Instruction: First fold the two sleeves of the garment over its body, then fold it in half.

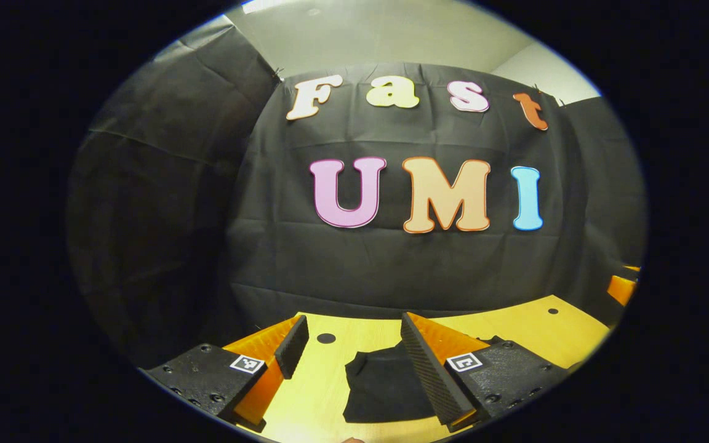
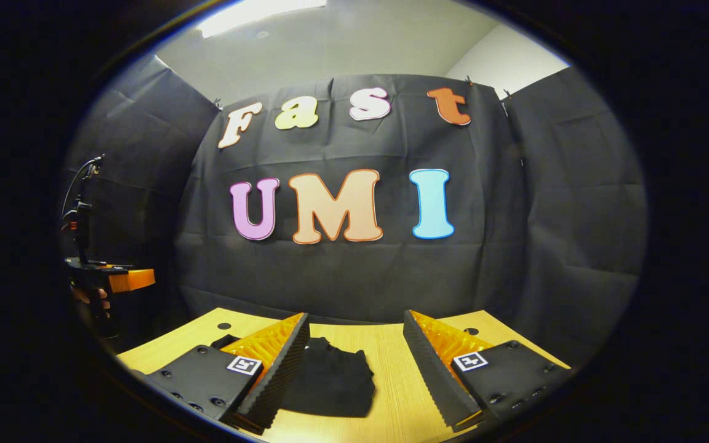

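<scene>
Both sets of jaws are held wide apart, gripping nothing. The folded black garment is seen on the wooden table between the left gripper fingers, and just beyond the right gripper.

Right gripper hangs with fingers spread above the table; folded garment lies at seven o'clock.
</scene>
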`<state>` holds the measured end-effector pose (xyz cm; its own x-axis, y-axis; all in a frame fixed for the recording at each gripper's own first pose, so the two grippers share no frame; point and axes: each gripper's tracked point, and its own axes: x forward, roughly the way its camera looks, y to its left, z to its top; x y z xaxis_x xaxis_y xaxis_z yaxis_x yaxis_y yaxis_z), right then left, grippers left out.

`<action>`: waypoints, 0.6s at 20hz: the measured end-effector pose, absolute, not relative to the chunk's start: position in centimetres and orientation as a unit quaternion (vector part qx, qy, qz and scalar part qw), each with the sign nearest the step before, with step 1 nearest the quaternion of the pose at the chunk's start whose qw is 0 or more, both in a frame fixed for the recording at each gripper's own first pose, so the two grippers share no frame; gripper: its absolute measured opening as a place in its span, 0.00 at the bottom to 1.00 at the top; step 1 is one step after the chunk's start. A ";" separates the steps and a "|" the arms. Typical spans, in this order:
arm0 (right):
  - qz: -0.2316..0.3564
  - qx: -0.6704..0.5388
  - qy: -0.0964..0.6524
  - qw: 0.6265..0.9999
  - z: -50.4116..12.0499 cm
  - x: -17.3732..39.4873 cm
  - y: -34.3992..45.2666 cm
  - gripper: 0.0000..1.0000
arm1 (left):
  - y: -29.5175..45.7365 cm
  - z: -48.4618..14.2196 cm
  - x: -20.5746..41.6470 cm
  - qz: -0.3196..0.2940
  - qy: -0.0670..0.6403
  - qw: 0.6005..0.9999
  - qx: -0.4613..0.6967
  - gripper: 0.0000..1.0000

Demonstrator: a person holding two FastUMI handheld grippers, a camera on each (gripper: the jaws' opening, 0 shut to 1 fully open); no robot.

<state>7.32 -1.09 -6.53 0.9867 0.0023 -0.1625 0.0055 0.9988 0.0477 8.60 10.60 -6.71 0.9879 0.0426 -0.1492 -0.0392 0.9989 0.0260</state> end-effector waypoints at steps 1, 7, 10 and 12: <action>0.002 0.029 0.078 0.997 -6.2 5.9 -1.2 0.97 | 10.2 -6.0 7.3 0.020 0.070 0.997 0.009 0.93; 0.009 0.034 0.049 0.998 -3.8 -2.2 -1.1 0.93 | 9.6 -1.0 0.2 0.020 0.021 0.999 0.016 0.92; 0.015 0.035 0.036 0.999 -2.7 -4.9 -0.8 0.97 | 9.2 0.2 -2.2 0.014 0.015 1.000 0.013 0.92; 0.017 0.035 0.028 0.999 -2.3 -6.2 -0.8 0.95 | 9.3 1.0 -3.2 0.015 0.009 1.000 0.018 0.93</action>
<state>-6.23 -0.77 -2.26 0.9978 0.0359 -0.0551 -0.0320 0.9970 0.0703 -3.16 9.29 0.99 0.9994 0.0313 -0.0177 -0.0306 0.9989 0.0361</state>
